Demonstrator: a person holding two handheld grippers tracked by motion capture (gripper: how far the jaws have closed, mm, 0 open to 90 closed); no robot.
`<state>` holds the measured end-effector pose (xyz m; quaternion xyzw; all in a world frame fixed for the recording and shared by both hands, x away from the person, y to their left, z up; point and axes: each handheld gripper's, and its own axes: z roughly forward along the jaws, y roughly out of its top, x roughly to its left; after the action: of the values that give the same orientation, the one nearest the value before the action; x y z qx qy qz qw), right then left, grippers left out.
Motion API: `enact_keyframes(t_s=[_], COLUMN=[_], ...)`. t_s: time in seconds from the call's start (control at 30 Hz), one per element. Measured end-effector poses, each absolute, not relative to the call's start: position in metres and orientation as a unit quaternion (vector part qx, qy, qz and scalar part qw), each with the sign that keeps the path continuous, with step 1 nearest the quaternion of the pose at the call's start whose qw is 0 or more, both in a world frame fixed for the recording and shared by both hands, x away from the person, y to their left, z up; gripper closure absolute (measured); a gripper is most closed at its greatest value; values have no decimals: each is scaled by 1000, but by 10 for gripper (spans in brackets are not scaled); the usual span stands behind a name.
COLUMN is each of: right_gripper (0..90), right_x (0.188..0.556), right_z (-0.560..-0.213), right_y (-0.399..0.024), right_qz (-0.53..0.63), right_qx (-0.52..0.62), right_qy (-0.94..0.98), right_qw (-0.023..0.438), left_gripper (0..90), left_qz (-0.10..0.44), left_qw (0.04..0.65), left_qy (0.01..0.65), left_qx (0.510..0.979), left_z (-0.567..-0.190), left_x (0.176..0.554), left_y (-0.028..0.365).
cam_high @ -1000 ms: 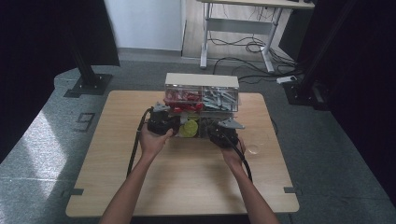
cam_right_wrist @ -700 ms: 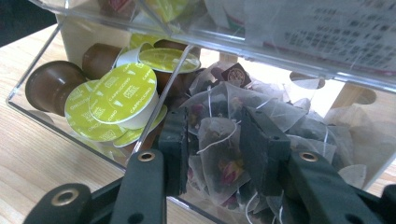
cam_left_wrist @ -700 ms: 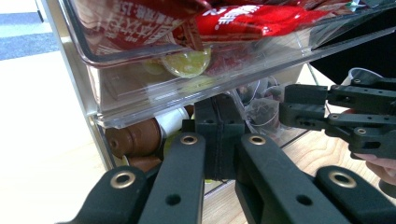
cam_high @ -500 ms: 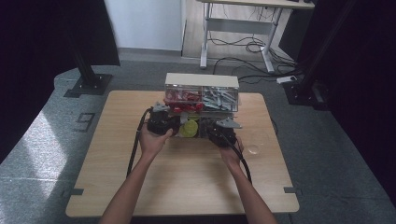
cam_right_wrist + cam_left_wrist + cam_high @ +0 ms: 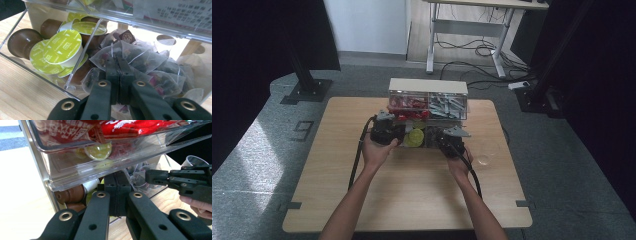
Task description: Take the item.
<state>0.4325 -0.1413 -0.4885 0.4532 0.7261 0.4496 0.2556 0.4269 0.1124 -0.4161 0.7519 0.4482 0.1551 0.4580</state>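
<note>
A clear drawer cabinet (image 5: 428, 86) stands at the table's far middle, its lower drawer (image 5: 15, 61) pulled out. That drawer holds green-lidded coffee capsules (image 5: 62, 47) on one side of a divider and mesh tea bags (image 5: 155, 80) on the other. My left gripper (image 5: 398, 134) is at the drawer's left front, jaws shut (image 5: 115, 178) under an upper drawer of red packets (image 5: 140, 127). My right gripper (image 5: 439, 139) is at the right front, jaws shut (image 5: 117, 62) over the tea bags. Whether either nips the clear wall I cannot tell.
A small clear cup (image 5: 483, 160) sits on the wooden table (image 5: 412, 200) to the right of my right hand. Grey packets (image 5: 447, 105) fill the upper right drawer. Brown capsules (image 5: 71, 193) lie by the cabinet's left post. Both cables trail back toward the person.
</note>
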Motion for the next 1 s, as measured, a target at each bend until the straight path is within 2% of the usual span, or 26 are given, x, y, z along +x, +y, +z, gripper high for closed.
enact_keyframes(t_s=[1.0], right_gripper=[893], right_x=[400], right_z=[-463], right_y=[-165], right_qz=[494], right_qx=[423], right_qy=[712], right_qw=[265], left_gripper=[900], left_qz=[152], left_qw=[463], left_qy=[450], left_qx=[748], left_z=[-416], left_x=[426], left_y=[114])
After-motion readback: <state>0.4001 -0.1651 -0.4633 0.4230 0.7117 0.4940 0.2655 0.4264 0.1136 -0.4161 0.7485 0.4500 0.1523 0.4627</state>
